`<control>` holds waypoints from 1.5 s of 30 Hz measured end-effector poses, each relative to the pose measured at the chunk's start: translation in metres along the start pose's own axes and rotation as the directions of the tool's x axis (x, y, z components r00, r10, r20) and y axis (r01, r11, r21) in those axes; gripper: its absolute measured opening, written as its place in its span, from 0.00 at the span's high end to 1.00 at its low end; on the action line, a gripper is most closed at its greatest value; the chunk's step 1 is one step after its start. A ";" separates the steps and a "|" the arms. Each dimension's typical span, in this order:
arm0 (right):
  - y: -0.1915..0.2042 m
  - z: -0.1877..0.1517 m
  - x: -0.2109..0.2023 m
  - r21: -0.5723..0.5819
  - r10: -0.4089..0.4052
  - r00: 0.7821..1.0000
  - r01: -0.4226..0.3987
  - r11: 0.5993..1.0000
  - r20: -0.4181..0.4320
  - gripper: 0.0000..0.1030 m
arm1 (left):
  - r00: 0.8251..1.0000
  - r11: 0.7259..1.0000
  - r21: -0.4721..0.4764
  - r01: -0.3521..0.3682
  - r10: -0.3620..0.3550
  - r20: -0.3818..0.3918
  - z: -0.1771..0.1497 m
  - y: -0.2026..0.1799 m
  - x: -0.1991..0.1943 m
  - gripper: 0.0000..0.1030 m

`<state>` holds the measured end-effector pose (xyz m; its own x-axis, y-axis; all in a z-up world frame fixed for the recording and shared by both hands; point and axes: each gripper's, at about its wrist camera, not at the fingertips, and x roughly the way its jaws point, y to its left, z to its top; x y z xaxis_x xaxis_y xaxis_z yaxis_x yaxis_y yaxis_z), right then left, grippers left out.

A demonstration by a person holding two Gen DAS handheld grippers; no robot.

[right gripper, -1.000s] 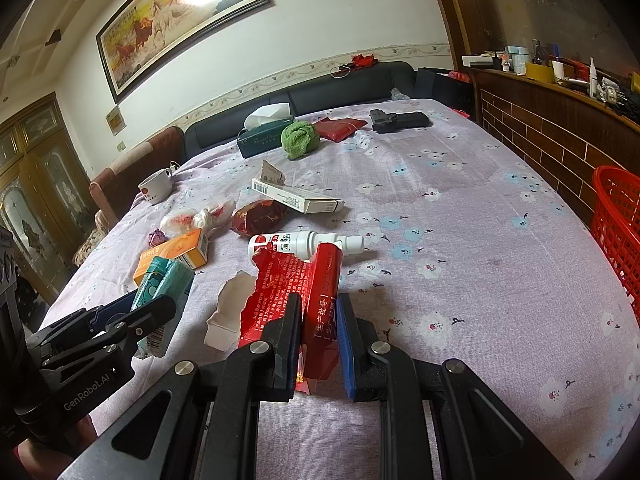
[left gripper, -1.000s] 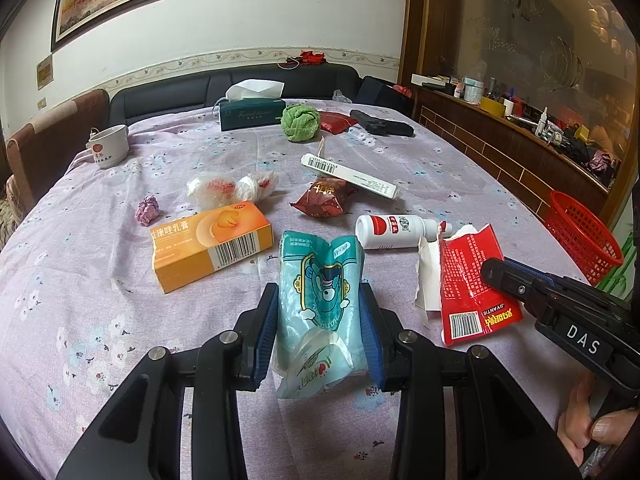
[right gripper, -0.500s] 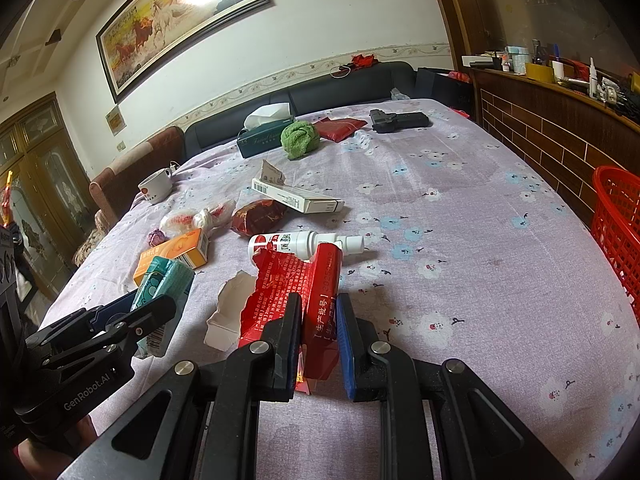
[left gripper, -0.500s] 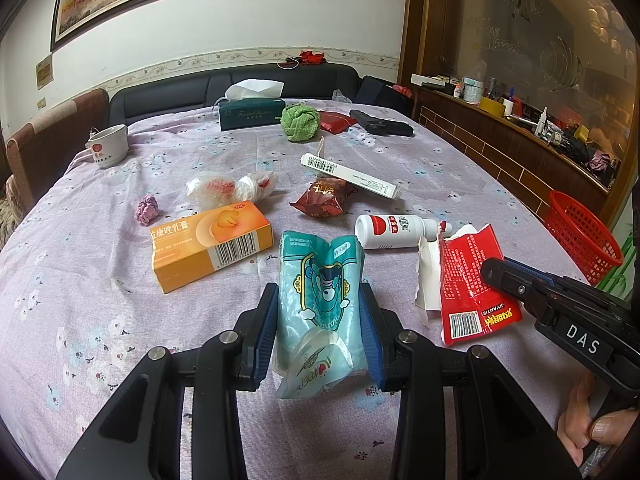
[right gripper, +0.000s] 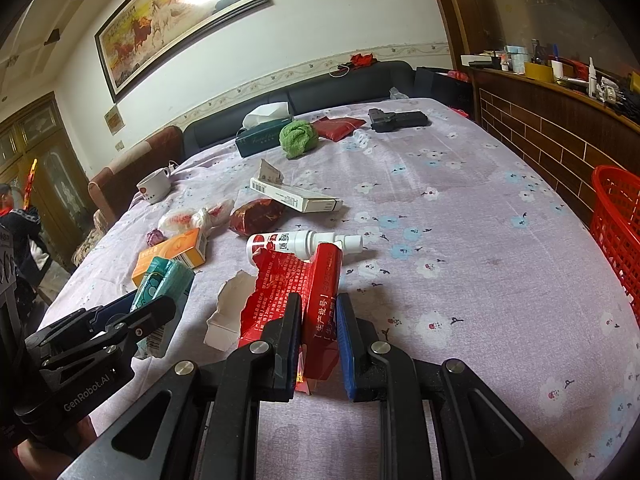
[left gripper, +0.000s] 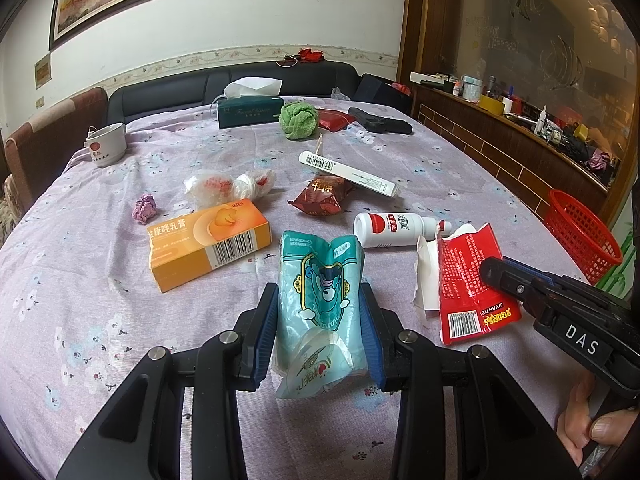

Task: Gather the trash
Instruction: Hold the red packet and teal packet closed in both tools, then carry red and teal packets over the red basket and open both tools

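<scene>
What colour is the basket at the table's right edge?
Red, an open plastic mesh basket; the left wrist view shows it best.

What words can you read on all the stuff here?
"DAS": label on the right tool.
"GenRobot.AI": side of the left tool.
"JIYANTIE": red torn box, beside its barcode.
"生产批号": same red box, along its side in the right wrist view.
Orange box, teal packet, white bottle, long white box: print too blurred.
</scene>
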<state>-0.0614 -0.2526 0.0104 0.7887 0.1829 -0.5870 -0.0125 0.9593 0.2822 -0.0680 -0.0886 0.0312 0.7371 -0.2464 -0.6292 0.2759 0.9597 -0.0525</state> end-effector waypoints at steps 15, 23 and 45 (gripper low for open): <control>0.001 0.000 0.001 -0.002 0.001 1.000 -0.001 1.000 -0.003 0.83 | 1.000 1.000 0.000 0.000 0.000 0.000 0.001 0.001 0.000 0.64; -0.001 0.001 0.004 0.009 -0.003 1.000 0.003 1.000 -0.003 0.83 | 1.000 1.000 -0.011 0.022 -0.022 -0.006 0.003 0.004 0.002 0.64; -0.178 0.044 -0.147 0.363 -0.330 0.920 0.240 0.901 0.211 0.82 | 0.873 0.863 0.137 0.487 -0.472 -0.126 0.089 -0.195 0.002 0.63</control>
<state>-0.1481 -0.4594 0.0794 0.8595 -0.1934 -0.4732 0.4007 0.8297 0.3887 -0.0656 -0.2883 0.1088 0.4353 -0.6511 -0.6218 0.6811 0.6898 -0.2455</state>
